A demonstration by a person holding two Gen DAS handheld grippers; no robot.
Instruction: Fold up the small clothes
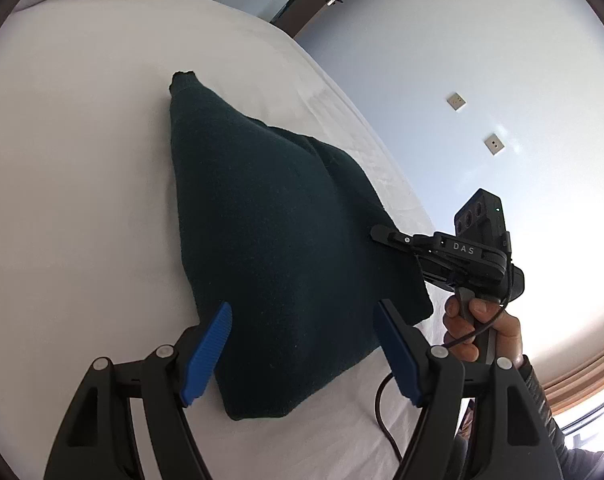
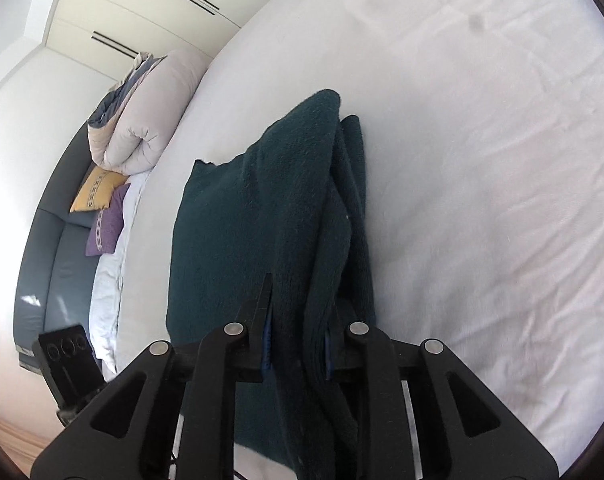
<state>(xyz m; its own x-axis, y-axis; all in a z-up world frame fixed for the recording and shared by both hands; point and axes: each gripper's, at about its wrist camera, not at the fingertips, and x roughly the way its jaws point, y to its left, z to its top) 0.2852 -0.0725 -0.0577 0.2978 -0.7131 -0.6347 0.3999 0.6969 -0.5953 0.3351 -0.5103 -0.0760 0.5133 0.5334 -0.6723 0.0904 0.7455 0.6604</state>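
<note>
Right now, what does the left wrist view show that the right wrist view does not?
Only the left wrist view shows the left tool open over the near end of the dark green garment, the hand holding the right tool, and two wall sockets.

Only the right wrist view shows the right tool clamping the garment's bunched layers, the rolled duvet and the cushions.

Both show the garment on the white bed.

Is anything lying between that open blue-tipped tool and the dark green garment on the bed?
Nothing visible. The left tool hangs open right over the near corner of the dark green garment, with only white bedsheet around it. The right tool already pinches the garment's folded edge.
</note>
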